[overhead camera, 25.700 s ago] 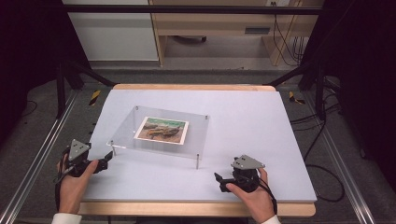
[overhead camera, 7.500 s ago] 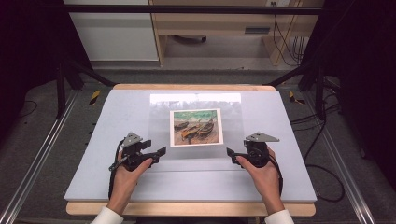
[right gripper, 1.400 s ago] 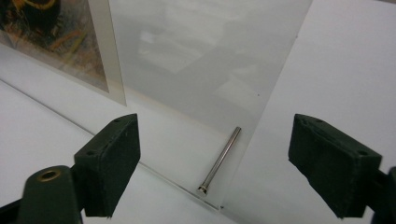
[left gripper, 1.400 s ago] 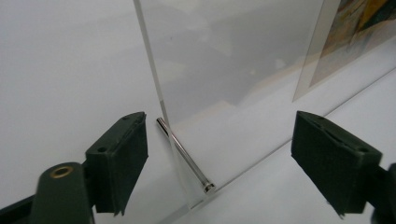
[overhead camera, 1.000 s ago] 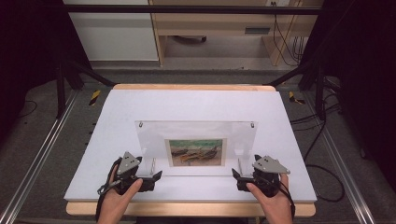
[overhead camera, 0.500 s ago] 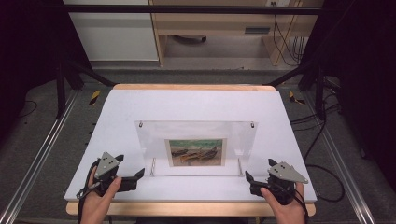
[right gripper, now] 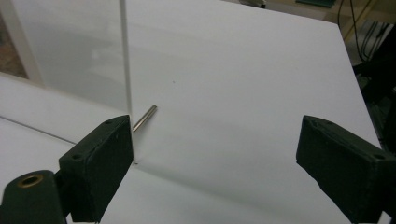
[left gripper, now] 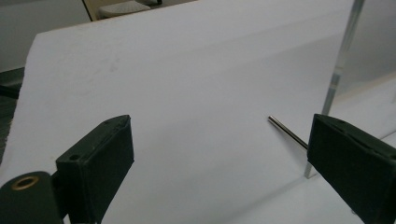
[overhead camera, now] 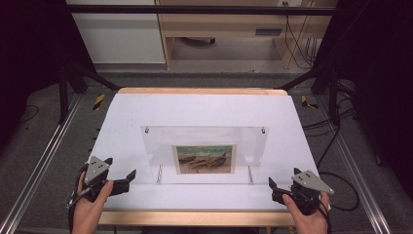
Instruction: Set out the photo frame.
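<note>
A clear acrylic picture frame point(overhead camera: 204, 153) stands upright on the white table point(overhead camera: 204, 107), with a painting of boats point(overhead camera: 203, 159) in its middle. Thin metal pins stick out at its foot. My left gripper point(overhead camera: 127, 179) is open near the front left, a short way from the frame's left edge. My right gripper point(overhead camera: 272, 189) is open at the front right, apart from the frame. In the left gripper view the open gripper point(left gripper: 219, 158) faces the acrylic edge point(left gripper: 338, 65) and a pin point(left gripper: 287, 131). In the right gripper view the open gripper point(right gripper: 215, 158) faces the acrylic edge point(right gripper: 126, 60) and a pin point(right gripper: 144, 117).
The table's wooden front edge point(overhead camera: 195, 218) runs just under both hands. Metal rails point(overhead camera: 44, 161) flank the table. Cables point(overhead camera: 341, 131) lie on the floor at the right, and a wooden bench point(overhead camera: 229, 29) stands beyond the far edge.
Both grippers have drawn back from the frame's lower corners, outward and toward the front edge. The frame stays upright where it stood.
</note>
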A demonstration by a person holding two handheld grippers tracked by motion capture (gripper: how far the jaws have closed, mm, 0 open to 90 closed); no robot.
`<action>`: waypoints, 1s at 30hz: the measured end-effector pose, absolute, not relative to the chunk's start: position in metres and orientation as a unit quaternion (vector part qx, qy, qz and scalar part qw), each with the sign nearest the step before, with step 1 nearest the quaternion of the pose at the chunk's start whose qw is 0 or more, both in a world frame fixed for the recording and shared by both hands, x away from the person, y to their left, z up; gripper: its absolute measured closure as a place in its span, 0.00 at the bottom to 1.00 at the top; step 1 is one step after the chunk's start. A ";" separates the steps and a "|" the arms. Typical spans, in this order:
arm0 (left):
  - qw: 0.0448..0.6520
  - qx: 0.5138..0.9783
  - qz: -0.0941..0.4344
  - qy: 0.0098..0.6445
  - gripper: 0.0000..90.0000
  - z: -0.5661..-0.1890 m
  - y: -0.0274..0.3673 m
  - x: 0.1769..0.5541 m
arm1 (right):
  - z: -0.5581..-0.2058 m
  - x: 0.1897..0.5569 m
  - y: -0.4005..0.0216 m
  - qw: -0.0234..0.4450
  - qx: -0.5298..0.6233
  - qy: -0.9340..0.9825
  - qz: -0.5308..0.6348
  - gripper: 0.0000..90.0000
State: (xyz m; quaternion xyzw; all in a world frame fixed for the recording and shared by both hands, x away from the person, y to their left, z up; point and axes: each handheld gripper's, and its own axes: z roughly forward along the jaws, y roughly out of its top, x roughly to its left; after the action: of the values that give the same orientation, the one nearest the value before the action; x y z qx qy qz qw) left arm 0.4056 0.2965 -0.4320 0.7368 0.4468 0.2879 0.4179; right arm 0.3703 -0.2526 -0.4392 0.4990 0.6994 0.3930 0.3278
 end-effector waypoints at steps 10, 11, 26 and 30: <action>0.405 0.739 0.280 0.460 0.07 -0.441 0.301 0.429 | -0.445 0.394 -0.257 0.315 0.530 0.693 0.374 0.13; 0.404 0.740 0.277 0.461 0.07 -0.442 0.300 0.432 | -0.445 0.397 -0.258 0.316 0.532 0.692 0.373 0.14; 0.385 0.736 0.266 0.488 0.08 -0.457 0.301 0.482 | -0.457 0.446 -0.265 0.318 0.550 0.690 0.346 0.18; 0.385 0.734 0.266 0.492 0.08 -0.464 0.300 0.492 | -0.461 0.460 -0.263 0.311 0.562 0.682 0.350 0.19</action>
State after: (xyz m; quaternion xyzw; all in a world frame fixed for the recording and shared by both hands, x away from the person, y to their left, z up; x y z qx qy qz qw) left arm 0.4920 0.3000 -0.4640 0.7336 0.4924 0.2665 0.3851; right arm 0.4597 -0.2634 -0.4615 0.5622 0.6818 0.3500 0.3107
